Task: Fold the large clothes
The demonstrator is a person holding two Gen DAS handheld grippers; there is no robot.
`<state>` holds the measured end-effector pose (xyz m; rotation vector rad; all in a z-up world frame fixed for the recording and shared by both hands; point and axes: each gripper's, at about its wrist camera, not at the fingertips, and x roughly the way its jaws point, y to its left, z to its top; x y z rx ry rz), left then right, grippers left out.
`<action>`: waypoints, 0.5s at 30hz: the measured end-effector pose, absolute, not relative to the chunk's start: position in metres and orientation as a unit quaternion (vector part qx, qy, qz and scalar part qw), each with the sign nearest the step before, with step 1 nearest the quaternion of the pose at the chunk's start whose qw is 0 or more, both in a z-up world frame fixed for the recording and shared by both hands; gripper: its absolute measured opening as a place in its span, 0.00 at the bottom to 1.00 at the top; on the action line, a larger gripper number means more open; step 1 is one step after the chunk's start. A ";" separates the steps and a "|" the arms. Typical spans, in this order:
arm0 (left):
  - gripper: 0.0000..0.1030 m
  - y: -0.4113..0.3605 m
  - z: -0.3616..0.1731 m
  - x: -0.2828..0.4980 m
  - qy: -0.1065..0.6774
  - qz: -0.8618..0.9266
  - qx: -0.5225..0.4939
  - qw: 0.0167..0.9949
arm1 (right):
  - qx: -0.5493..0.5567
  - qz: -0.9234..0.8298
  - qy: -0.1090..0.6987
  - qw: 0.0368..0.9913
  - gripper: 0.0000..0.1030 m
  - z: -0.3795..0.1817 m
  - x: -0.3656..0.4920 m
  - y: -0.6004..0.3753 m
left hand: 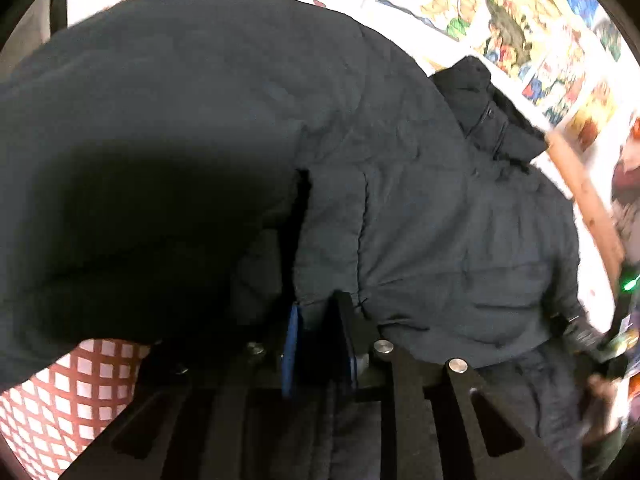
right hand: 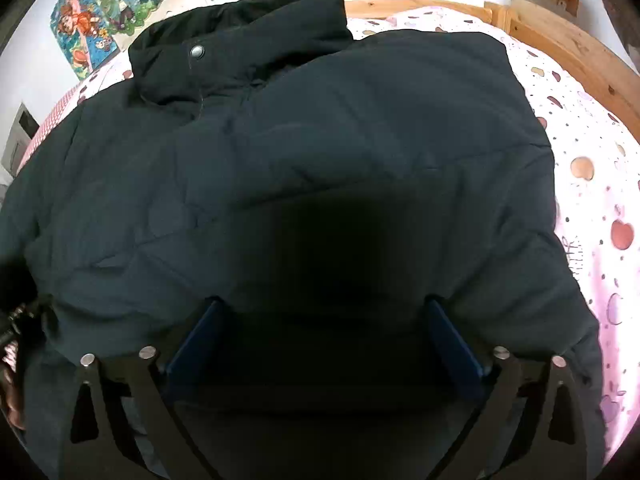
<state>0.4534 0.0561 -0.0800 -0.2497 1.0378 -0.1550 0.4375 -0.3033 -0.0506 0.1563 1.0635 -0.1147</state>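
On the bed, a dark padded jacket lies spread over most of the pink printed sheet, collar w/ a metal snap up at 11 o'clock in the right wrist view. Wooden bed frame runs along 1–2 o'clock, cartoon posters on the wall behind.

Right claw sits at 6 o'clock, blue pads wide apart, spread over the jacket's near edge; nothing pinched between them. Fabric under it is in deep shadow.

Left claw at 6 o'clock in its own view, pads nearly together, clamping a fold of jacket fabric by a seam. Jacket bulges up & left from the grip, blurry. Collar at 2 o'clock. Red-checked cloth shows at 8 o'clock under the jacket. Posters at 1 o'clock. Other claw's rig w/ a green light at 3–4 o'clock, smeared.
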 end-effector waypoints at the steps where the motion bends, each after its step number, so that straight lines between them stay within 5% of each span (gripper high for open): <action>1: 0.20 0.059 -0.079 0.453 0.492 -0.078 -0.129 0.857 | 0.065 -0.058 0.505 0.859 0.99 -0.054 0.436 -0.301; 6: 0.33 0.093 -0.062 0.431 0.467 -0.084 -0.209 0.855 | 0.039 -0.067 0.508 0.858 0.99 -0.050 0.429 -0.297; 7: 0.46 0.098 -0.059 0.429 0.464 -0.085 -0.216 0.855 | 0.040 -0.066 0.512 0.855 0.99 -0.044 0.427 -0.295; 8: 0.70 0.107 -0.056 0.422 0.457 -0.088 -0.225 0.856 | 0.053 -0.056 0.511 0.856 0.99 -0.035 0.422 -0.294; 10: 0.88 0.124 -0.048 0.405 0.432 -0.097 -0.248 0.862 | 0.095 -0.012 0.491 0.866 0.99 -0.010 0.412 -0.284; 15: 0.89 0.155 -0.028 0.368 0.406 -0.074 -0.262 0.873 | 0.084 0.055 0.479 0.872 0.99 0.033 0.402 -0.223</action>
